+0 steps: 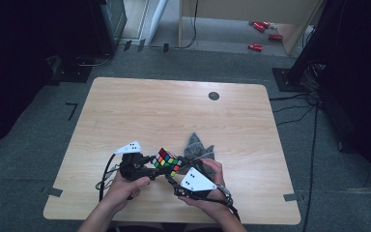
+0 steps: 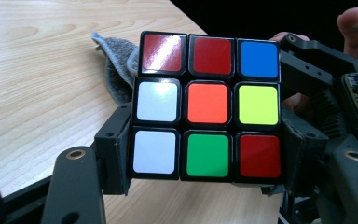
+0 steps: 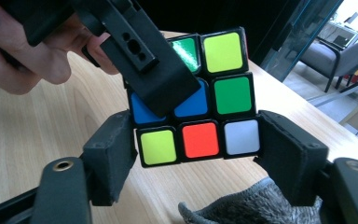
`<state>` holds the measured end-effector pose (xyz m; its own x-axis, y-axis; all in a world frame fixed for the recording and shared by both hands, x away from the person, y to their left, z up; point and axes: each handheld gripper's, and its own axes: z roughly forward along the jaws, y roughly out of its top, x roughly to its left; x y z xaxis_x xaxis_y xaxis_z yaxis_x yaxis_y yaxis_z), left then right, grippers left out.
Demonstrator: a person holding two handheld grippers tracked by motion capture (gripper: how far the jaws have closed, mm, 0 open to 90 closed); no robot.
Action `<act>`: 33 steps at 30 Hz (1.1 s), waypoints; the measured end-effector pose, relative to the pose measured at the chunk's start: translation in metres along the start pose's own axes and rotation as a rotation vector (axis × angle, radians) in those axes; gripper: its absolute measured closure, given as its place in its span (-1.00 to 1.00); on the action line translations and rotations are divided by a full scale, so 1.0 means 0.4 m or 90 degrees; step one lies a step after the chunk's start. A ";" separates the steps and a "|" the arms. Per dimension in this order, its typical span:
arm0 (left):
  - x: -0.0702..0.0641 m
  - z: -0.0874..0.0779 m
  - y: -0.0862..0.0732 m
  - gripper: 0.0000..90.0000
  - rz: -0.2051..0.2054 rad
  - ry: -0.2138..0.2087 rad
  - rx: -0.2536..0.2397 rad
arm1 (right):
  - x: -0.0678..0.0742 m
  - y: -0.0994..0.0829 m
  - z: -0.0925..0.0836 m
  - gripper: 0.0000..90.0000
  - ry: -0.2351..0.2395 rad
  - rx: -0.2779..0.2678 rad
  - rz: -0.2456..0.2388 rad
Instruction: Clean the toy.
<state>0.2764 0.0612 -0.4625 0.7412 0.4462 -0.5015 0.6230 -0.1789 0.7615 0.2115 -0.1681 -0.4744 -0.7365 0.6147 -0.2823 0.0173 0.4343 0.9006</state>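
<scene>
A scrambled Rubik's cube (image 1: 167,161) hangs a little above the wooden table (image 1: 174,111) near its front edge, caught between both grippers. My left gripper (image 1: 157,167) reaches in from the left, and in the left gripper view its jaws (image 2: 207,154) press on the two sides of the cube (image 2: 208,103). My right gripper (image 1: 175,177) comes from the lower right. In its own view the right gripper (image 3: 198,145) clamps the cube's (image 3: 198,139) bottom layer, with pads touching both sides. The left gripper's black jaw crosses the cube's upper face there.
A crumpled grey cloth (image 1: 196,147) lies on the table just behind the cube and the right hand. A small black disc (image 1: 214,95) sits near the table's far edge. Red items (image 1: 261,28) lie on the floor beyond.
</scene>
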 end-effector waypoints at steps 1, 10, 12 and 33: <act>0.001 0.001 0.000 -0.24 -0.001 0.001 0.004 | 0.002 0.000 0.000 -0.26 0.001 0.001 -0.005; 0.004 0.007 -0.003 -0.24 -0.006 0.013 0.014 | 0.009 -0.006 0.008 -0.25 -0.006 0.013 -0.020; 0.004 0.009 -0.004 -0.24 -0.010 0.016 0.017 | 0.007 -0.007 0.010 -0.25 0.000 0.019 -0.017; 0.010 0.014 -0.007 -0.25 -0.010 -0.003 0.021 | 0.015 -0.001 0.017 -0.23 -0.017 0.046 -0.028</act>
<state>0.2788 0.0585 -0.4689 0.7322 0.4447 -0.5158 0.6429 -0.2013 0.7391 0.2116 -0.1600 -0.4787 -0.7197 0.6107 -0.3304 0.0350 0.5072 0.8611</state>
